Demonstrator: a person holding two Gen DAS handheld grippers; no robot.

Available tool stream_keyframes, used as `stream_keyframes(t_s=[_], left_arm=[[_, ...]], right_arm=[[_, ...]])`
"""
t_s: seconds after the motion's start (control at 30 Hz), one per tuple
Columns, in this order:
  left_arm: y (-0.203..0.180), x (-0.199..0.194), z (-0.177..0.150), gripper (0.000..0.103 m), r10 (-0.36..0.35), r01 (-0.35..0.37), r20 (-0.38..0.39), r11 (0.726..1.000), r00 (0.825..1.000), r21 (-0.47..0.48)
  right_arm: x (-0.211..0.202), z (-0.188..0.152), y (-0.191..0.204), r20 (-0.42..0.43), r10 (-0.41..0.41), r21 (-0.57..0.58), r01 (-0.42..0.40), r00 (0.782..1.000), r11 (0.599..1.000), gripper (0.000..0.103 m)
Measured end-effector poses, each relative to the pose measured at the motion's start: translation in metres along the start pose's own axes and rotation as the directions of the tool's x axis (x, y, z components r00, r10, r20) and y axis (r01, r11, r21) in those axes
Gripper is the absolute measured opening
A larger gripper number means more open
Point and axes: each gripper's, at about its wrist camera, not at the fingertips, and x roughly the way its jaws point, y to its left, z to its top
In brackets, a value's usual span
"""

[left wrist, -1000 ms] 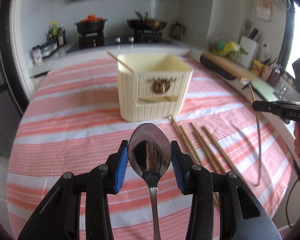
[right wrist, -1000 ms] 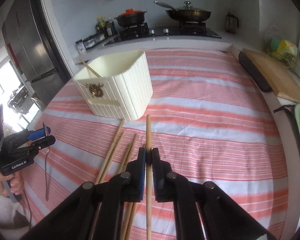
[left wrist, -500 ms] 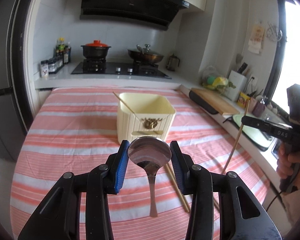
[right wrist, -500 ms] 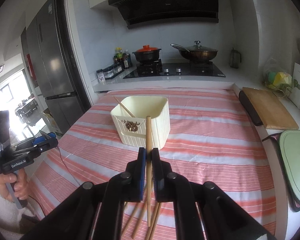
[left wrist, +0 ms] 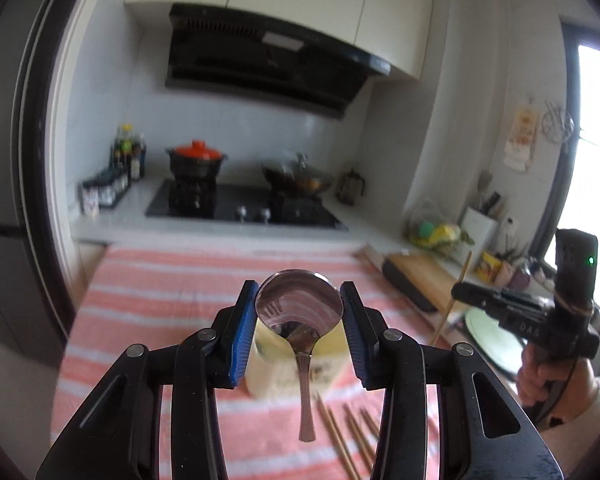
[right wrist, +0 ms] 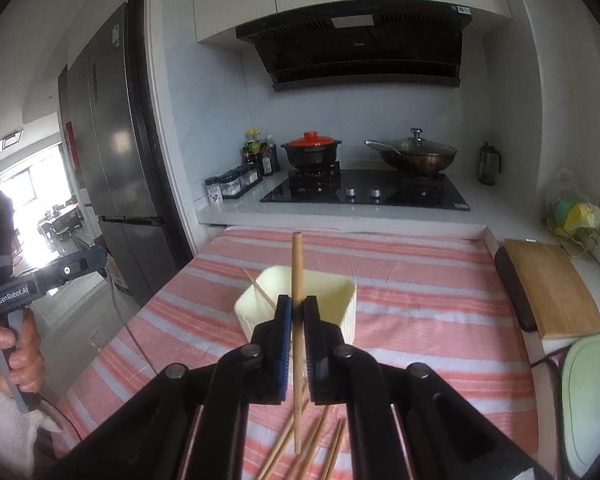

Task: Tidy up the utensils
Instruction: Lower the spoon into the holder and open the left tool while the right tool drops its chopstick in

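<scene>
Steel spoon (left wrist: 299, 320) in left claw (left wrist: 299, 312), chopstick (right wrist: 297, 320) in right claw (right wrist: 297, 320)

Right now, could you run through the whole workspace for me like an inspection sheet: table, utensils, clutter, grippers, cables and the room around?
Surface: table under a pink and white striped cloth.
Job's things: cream holder with one chopstick leaning in it; loose chopsticks lying on the cloth in front of it.
Clutter: cutting board at the table's right edge.
Grippers: left gripper, jaws shut on the spoon, held in the air; right gripper, jaws shut on a chopstick, held upright.
Cables: a black cable hangs from the left handle.
Surroundings: stove with a red-lidded pot and a wok, fridge.
</scene>
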Motion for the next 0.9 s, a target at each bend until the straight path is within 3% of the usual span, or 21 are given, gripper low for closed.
stream_keyframes(t_s=[0.17,0.3,0.53,0.67,0.8,0.87,0.9], left_arm=[[0.008,0.038,0.040,0.041,0.058,-0.053,0.106,0.997,0.993,-0.050],[0.016,0.084,0.038,0.041,0.085,-0.079,0.076,0.993,0.993,-0.085],[0.030,0.170,-0.006,0.041,0.123,-0.133,-0.122,0.988,0.985,-0.076],[0.036,0.204,-0.036,0.041,0.125,-0.146,-0.231,0.987,0.965,-0.074],[0.034,0.222,-0.054,0.043,0.144,-0.164,-0.292,0.986,0.946,-0.043],[0.032,0.225,-0.056,0.050,0.162,-0.184,-0.319,0.982,0.934,-0.040],[0.032,0.222,-0.055,0.058,0.160,-0.185,-0.324,0.982,0.932,-0.046]], right_arm=[[0.023,0.051,-0.002,0.151,0.000,0.021,-0.003,0.989,1.000,0.006],[0.052,0.063,-0.003,0.205,-0.021,0.007,0.020,0.978,1.000,0.006],[0.142,0.035,-0.011,0.005,-0.020,-0.028,0.020,1.000,0.999,0.006],[0.179,0.015,-0.017,-0.112,-0.017,-0.017,0.015,0.994,1.000,0.006],[0.195,0.001,-0.020,-0.166,-0.004,0.012,0.005,0.986,1.000,0.007],[0.203,-0.002,-0.020,-0.203,0.002,0.032,0.005,0.979,0.999,0.007],[0.206,-0.002,-0.020,-0.220,-0.009,0.036,0.017,0.976,0.999,0.018]])
